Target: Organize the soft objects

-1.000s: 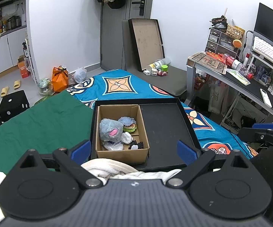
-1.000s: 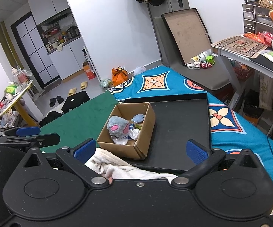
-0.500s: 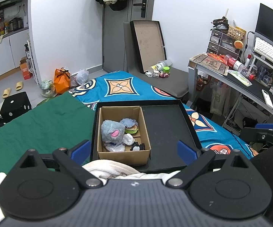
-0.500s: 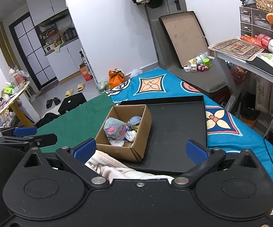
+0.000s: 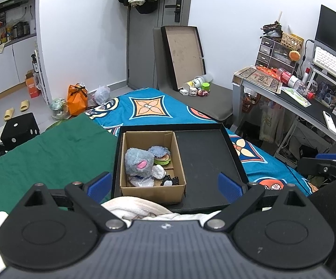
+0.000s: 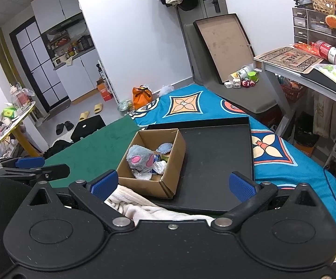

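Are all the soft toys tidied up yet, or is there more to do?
Some looks done: the grey plush and a few small toys sit in the cardboard box on the black tray. Nothing is in hand: the left gripper and right gripper are both open. Probably left: the white towel bunched up just in front of the box.

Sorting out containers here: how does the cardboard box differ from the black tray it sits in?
The cardboard box is brown, tall-walled and holds soft toys; the black tray is wider, shallow-rimmed and bare beside the box. Both are open-topped and rectangular.
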The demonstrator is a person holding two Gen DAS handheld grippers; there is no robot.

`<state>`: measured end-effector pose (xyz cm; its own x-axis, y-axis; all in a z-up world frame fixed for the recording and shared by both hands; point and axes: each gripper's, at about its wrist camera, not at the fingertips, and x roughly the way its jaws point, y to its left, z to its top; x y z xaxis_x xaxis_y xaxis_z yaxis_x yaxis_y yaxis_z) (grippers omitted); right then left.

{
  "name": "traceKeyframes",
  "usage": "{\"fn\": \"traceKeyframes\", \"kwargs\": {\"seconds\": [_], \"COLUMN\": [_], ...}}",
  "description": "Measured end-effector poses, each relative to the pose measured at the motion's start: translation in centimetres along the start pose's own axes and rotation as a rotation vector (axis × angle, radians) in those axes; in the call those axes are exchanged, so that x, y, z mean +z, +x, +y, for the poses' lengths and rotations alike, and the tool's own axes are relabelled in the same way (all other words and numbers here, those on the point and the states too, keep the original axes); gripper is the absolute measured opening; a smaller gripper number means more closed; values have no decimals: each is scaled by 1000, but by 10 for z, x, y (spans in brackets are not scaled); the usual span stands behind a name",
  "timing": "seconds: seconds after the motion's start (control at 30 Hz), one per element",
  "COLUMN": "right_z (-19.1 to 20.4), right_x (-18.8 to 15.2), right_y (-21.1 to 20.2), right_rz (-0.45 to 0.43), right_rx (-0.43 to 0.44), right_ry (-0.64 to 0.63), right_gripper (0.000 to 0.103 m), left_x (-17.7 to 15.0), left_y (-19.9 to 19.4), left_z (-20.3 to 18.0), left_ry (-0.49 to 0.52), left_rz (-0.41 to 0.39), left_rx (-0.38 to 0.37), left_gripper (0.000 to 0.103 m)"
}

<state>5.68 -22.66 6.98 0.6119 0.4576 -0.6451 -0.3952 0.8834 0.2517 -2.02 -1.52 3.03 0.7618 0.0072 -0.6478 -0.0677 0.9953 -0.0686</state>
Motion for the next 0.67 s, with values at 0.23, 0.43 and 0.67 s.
{"fn": "traceKeyframes", "kwargs": {"seconds": [0.23, 0.43, 0.67], "right_z": [0, -1, -2], "right_x": [-1, -2, -2], "right_y": [-2, -1, 0], "right_rz": [-2, -5, -9], "right_rx": [-6, -1, -1], "right_ry": [2, 14, 26], "right_gripper": [103, 103, 103], "left_x": [0, 1, 1], "left_y": [0, -1, -2], "left_z": [0, -1, 0], "left_ry": [-3, 1, -7], "left_rz": [6, -3, 1], "left_rx": [-1, 7, -2], "left_gripper": [97, 97, 97]}}
